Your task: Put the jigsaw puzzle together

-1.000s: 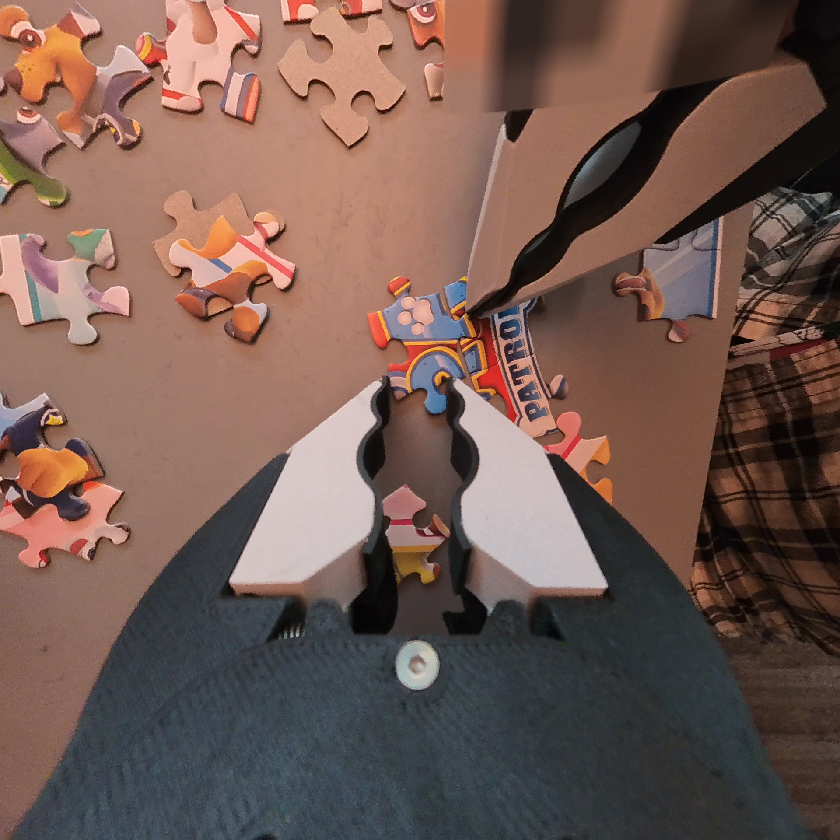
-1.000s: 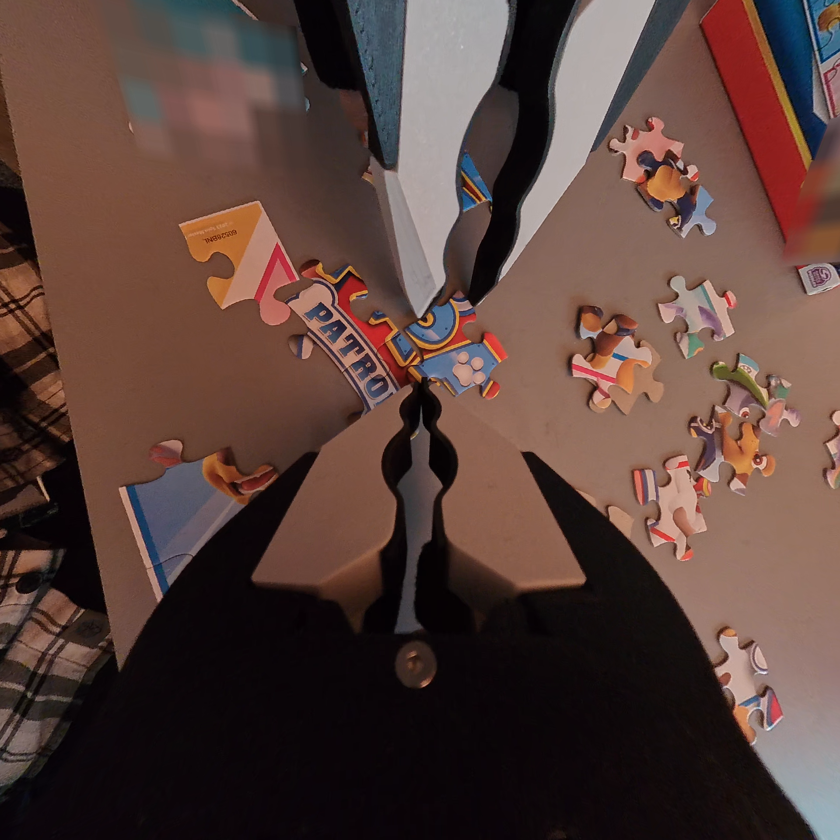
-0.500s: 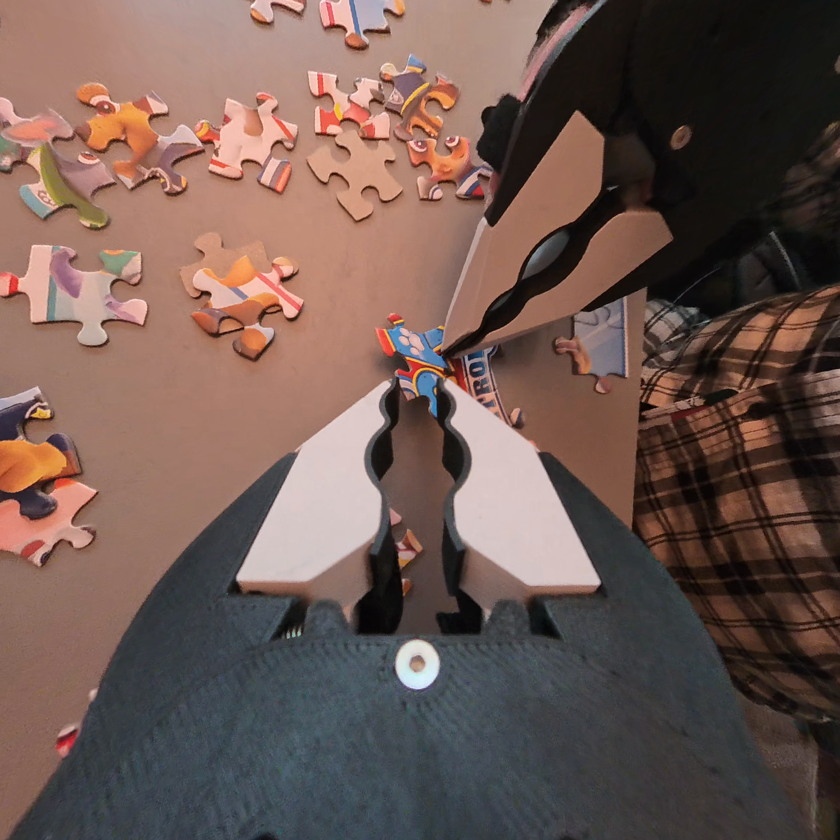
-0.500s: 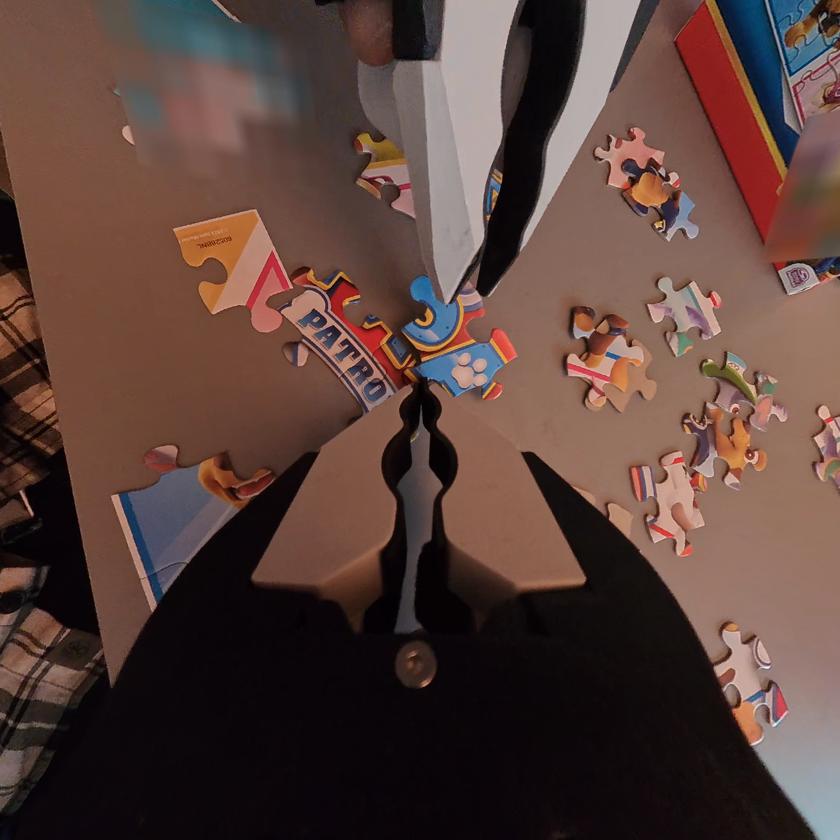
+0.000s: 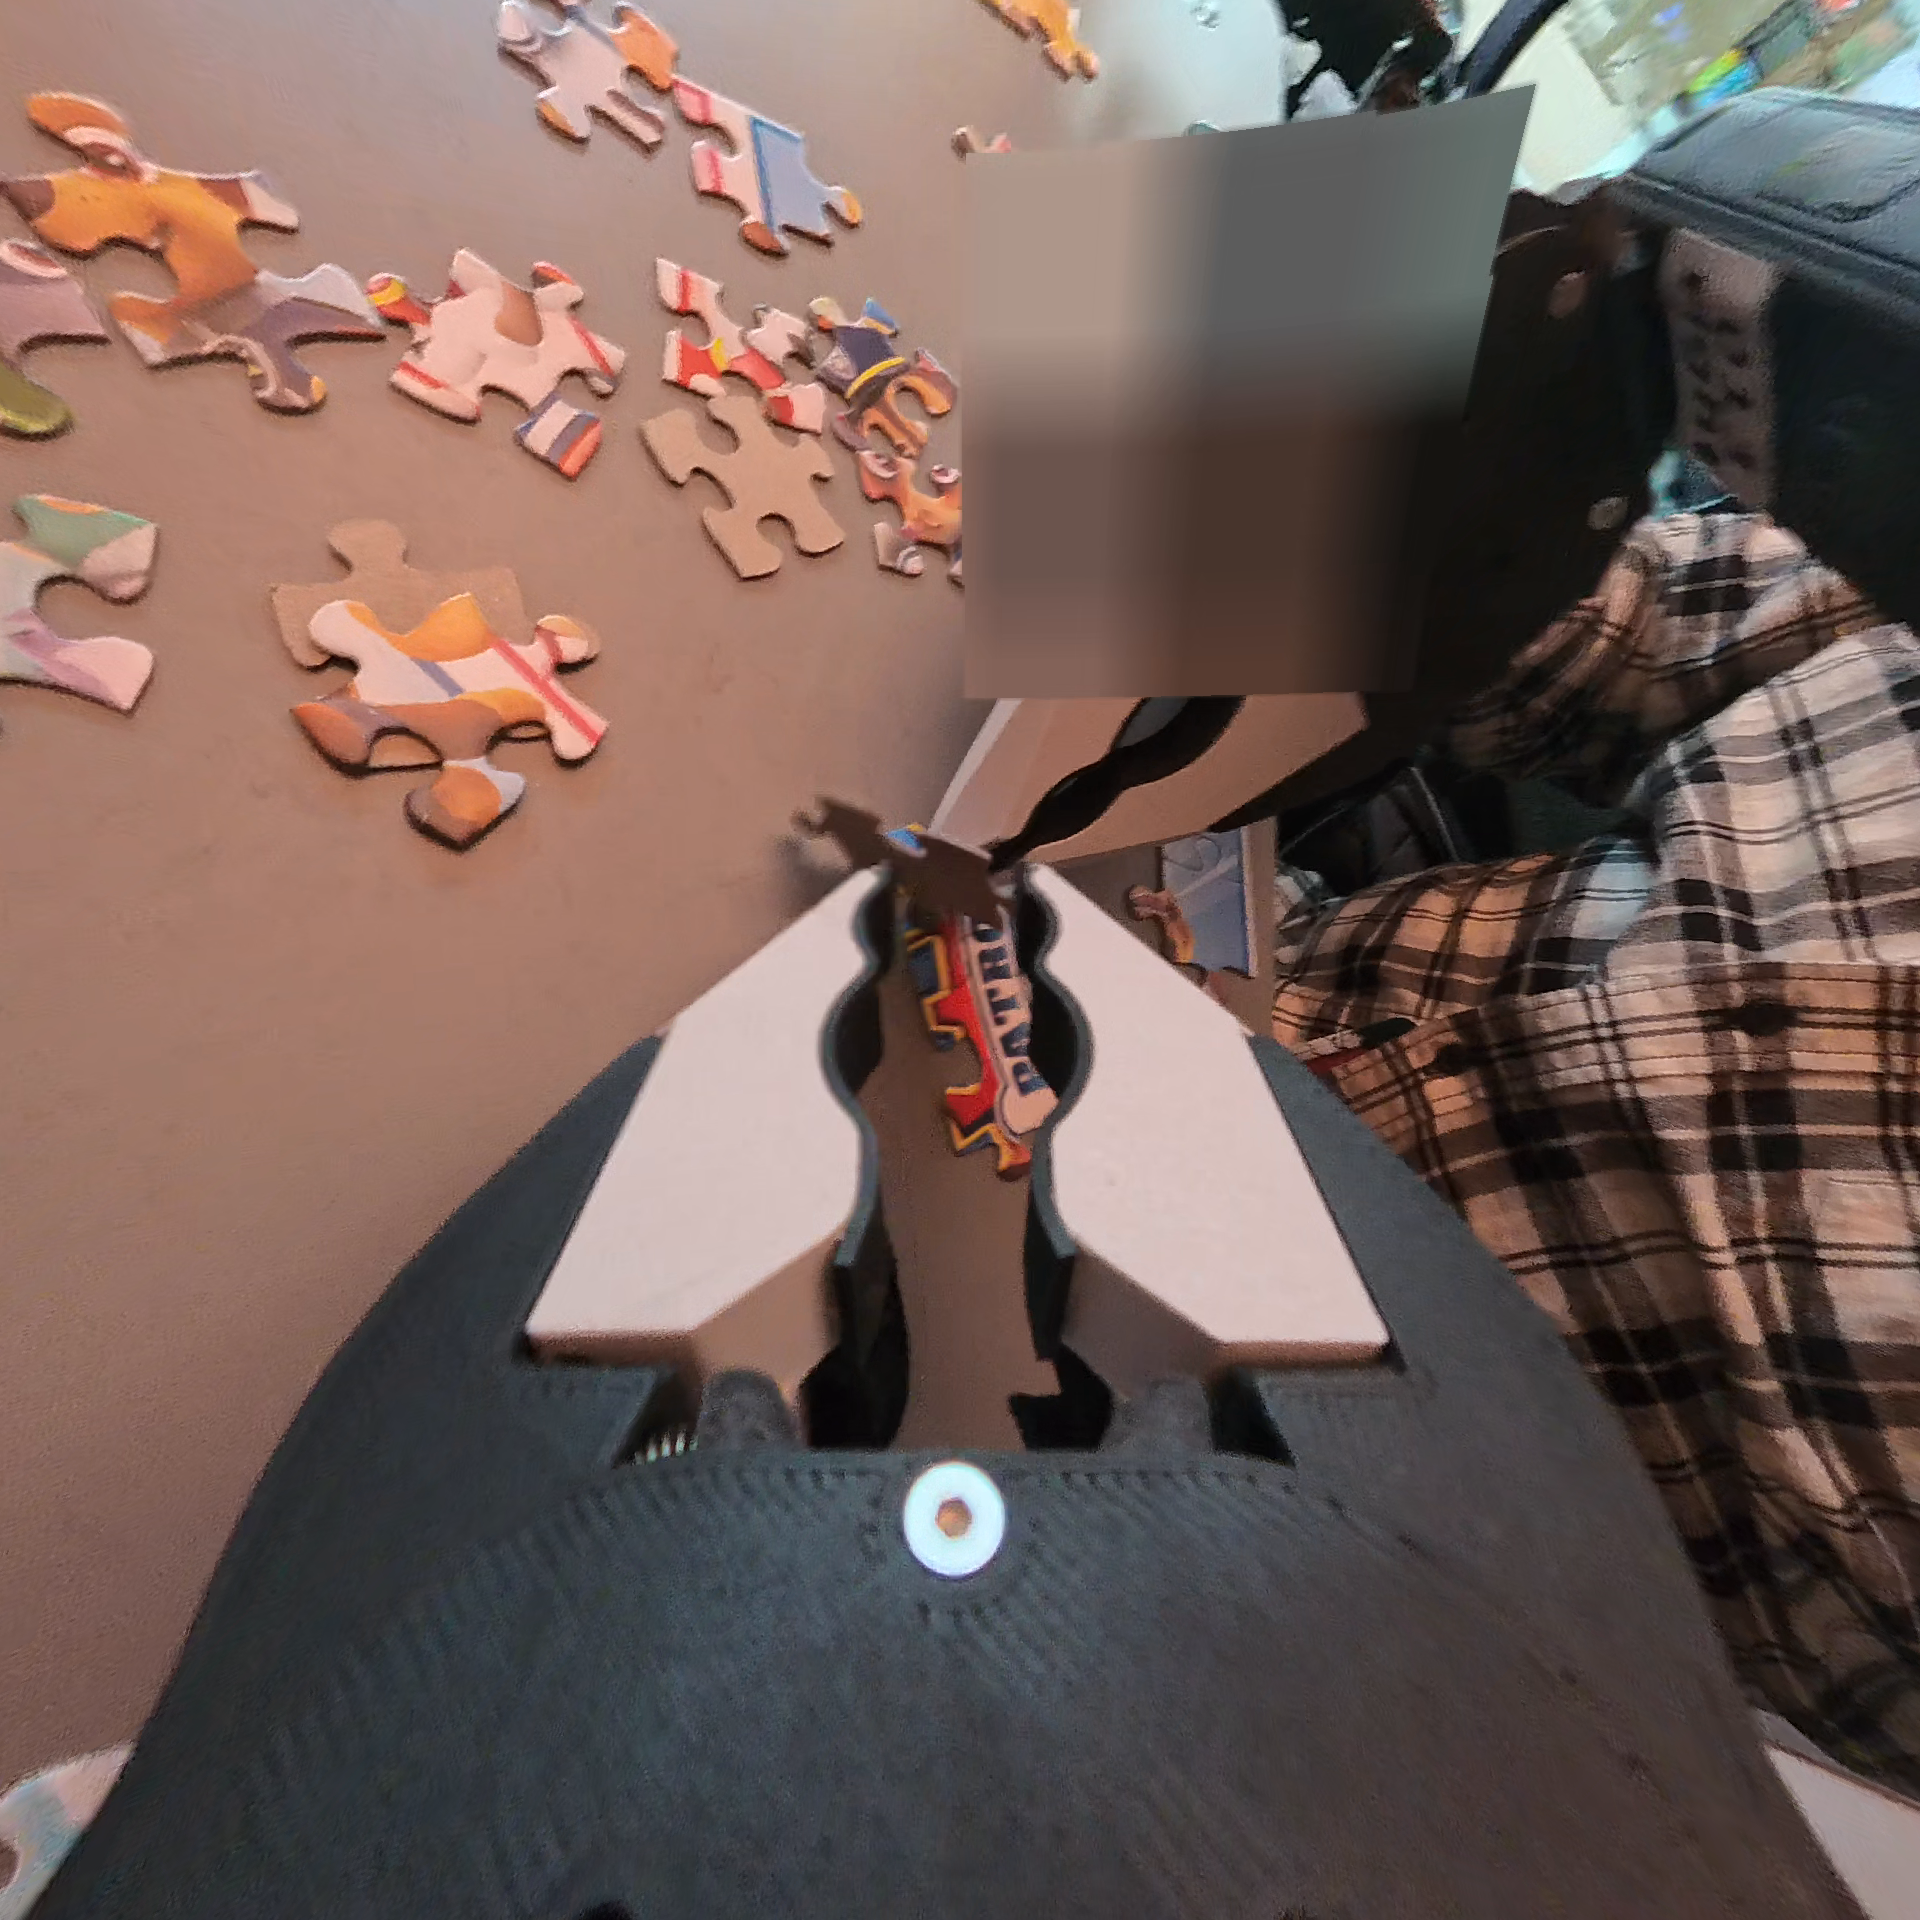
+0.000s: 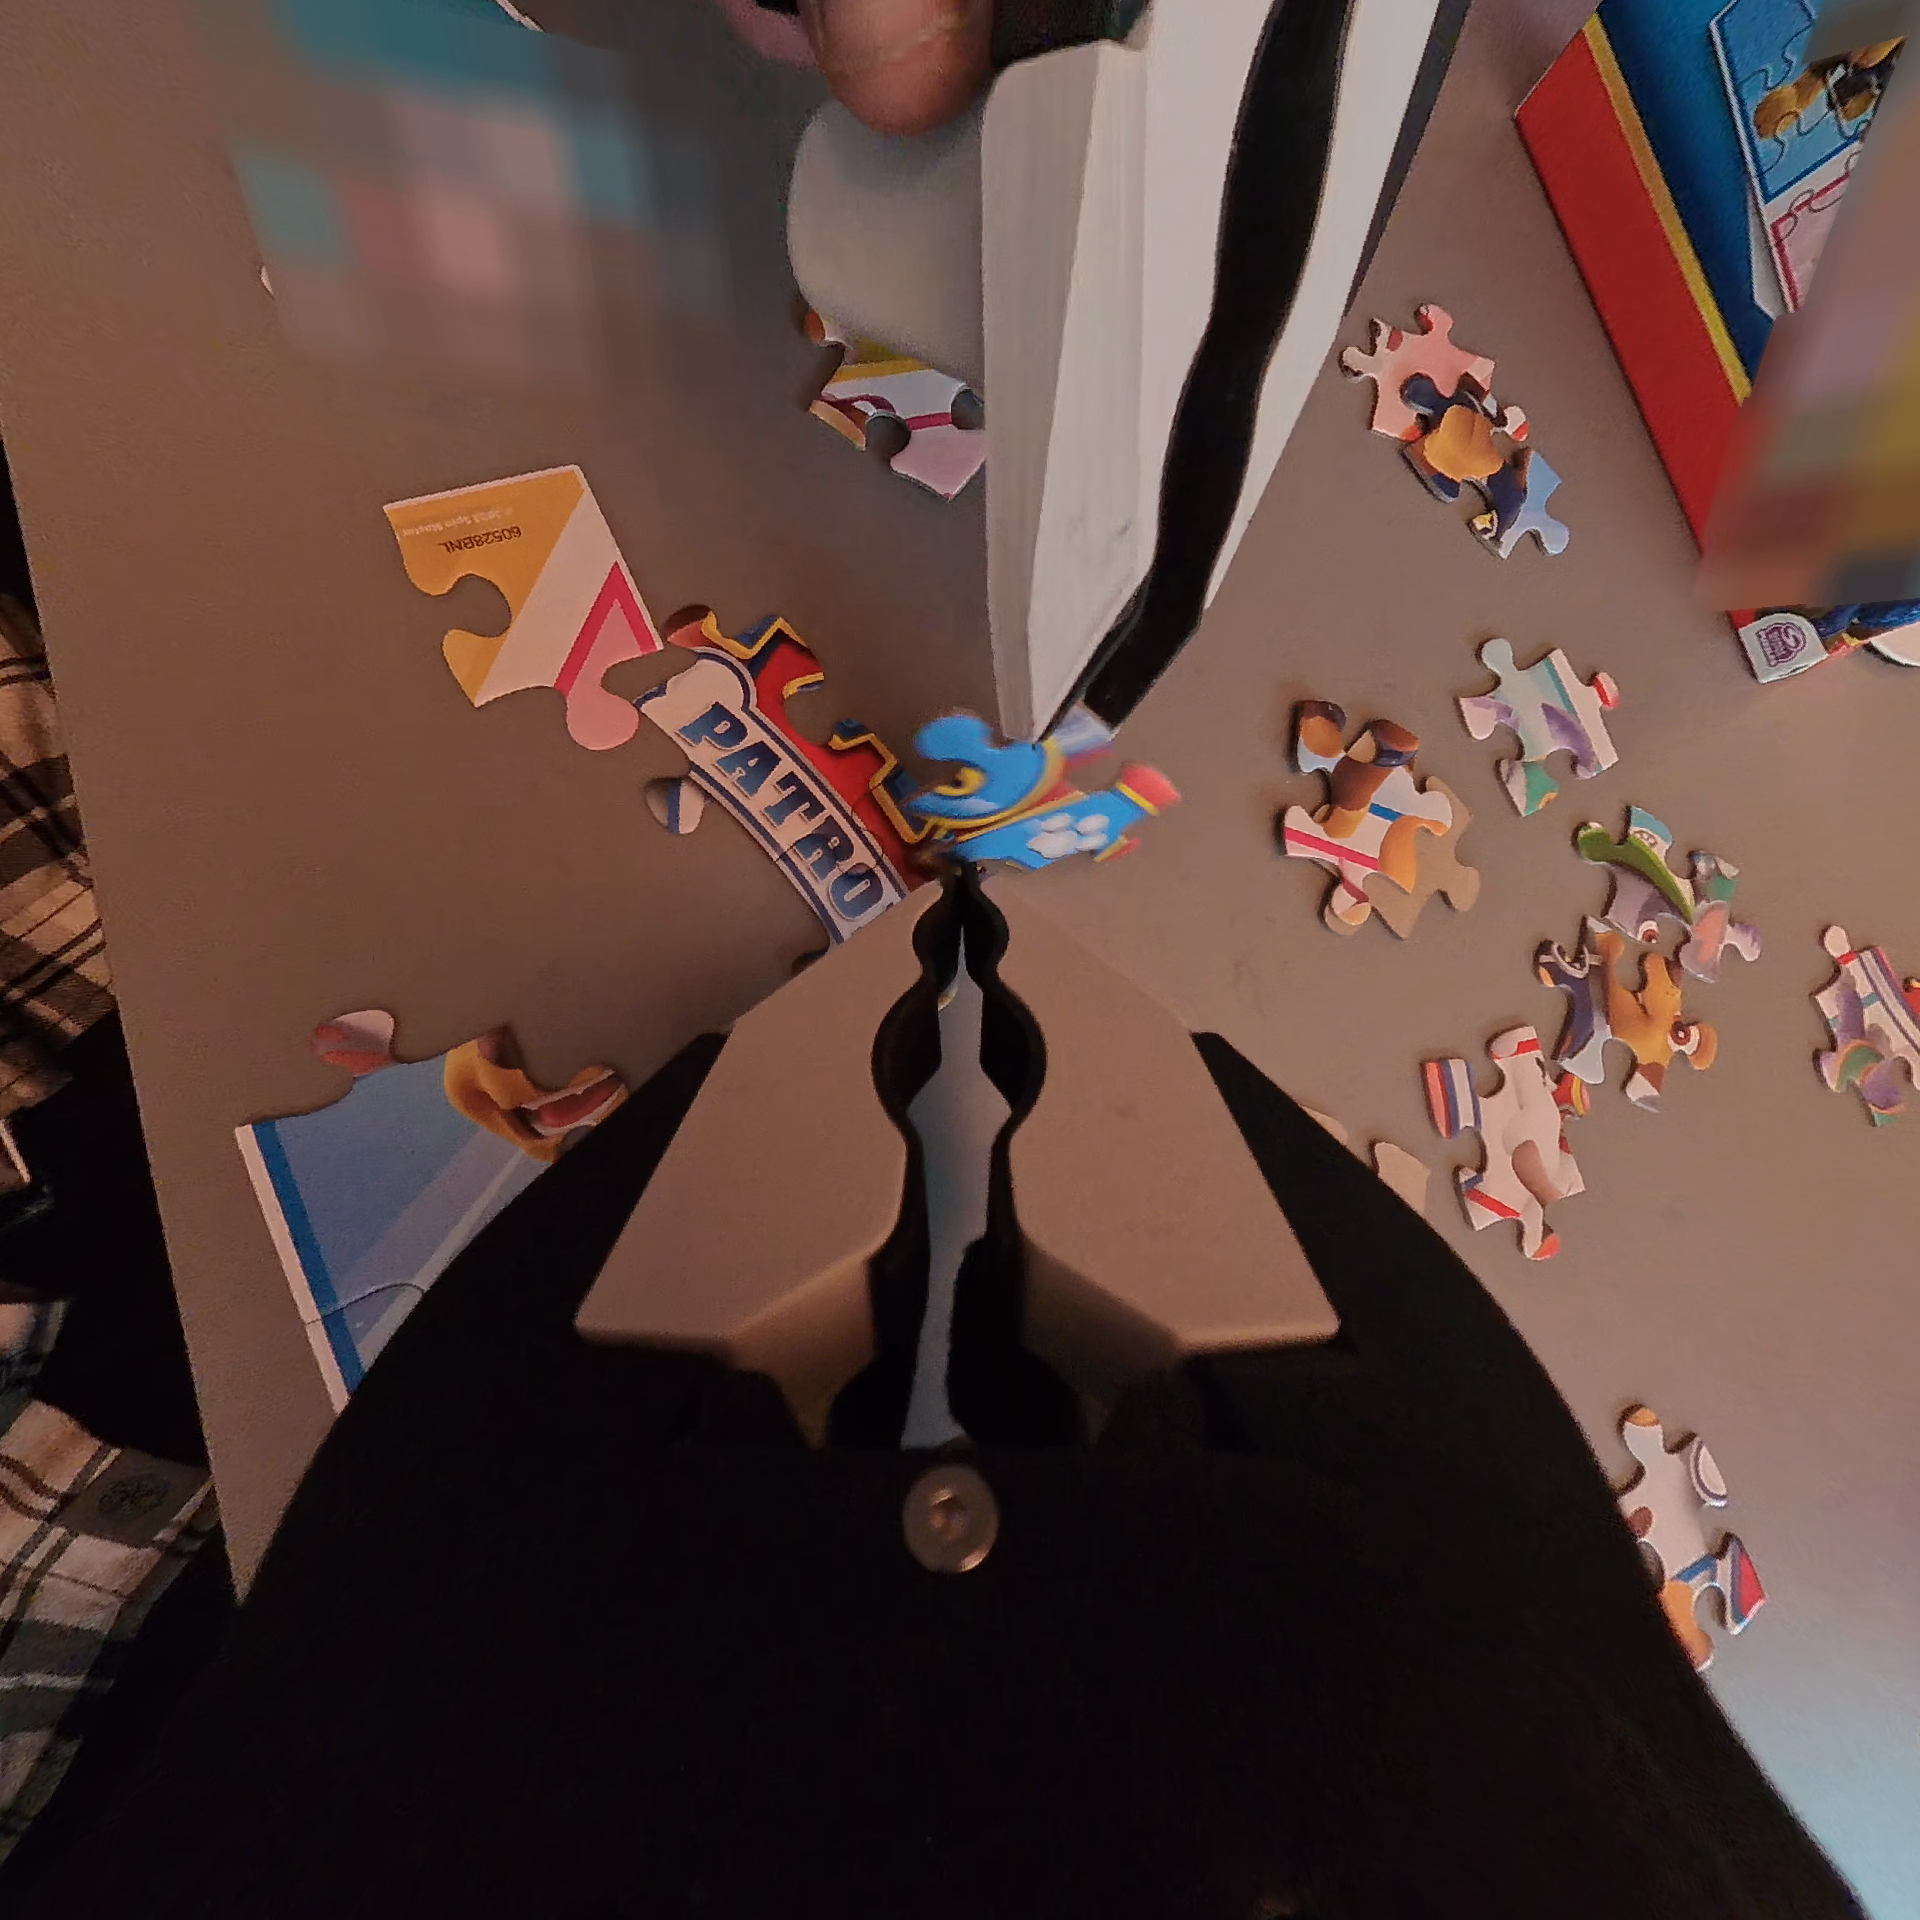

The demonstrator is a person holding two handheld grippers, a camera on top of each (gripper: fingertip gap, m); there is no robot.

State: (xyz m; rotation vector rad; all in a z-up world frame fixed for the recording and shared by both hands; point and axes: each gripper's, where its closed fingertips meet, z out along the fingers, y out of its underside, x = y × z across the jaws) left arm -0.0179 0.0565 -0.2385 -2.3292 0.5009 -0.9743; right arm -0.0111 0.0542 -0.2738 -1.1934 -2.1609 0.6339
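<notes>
L gripper (image 5: 951,883) has the blue paw piece (image 6: 1023,800) nipped by its edge at the tips, piece tilted up off the table (image 6: 312,779), brown back toward the L cam. Jaws stand narrowed w/ only the tips meeting card. R gripper (image 6: 958,883): jaws clenched, tips pressed together right at the seam where blue paw piece meets the red banner piece (image 6: 779,769). Can't tell if it pinches card or just pins it down.

Landmark = red banner piece, flat on table near the edge. Orange corner piece (image 6: 520,592) touches its far-left tab. Blue border piece (image 6: 416,1143) lies near it, toward the table edge, apart. Loose pieces scattered well off on the other side; puzzle box (image 6: 1662,260) beyond those.

Step in hand, as I read it: seating blue paw piece into the banner. To do it well: keep R tips holding the banner still, lower the lifted side w/ L till flat, line tab over socket before pressing, no sideways drag or the banner slides toward the edge. Let go only once flush.
</notes>
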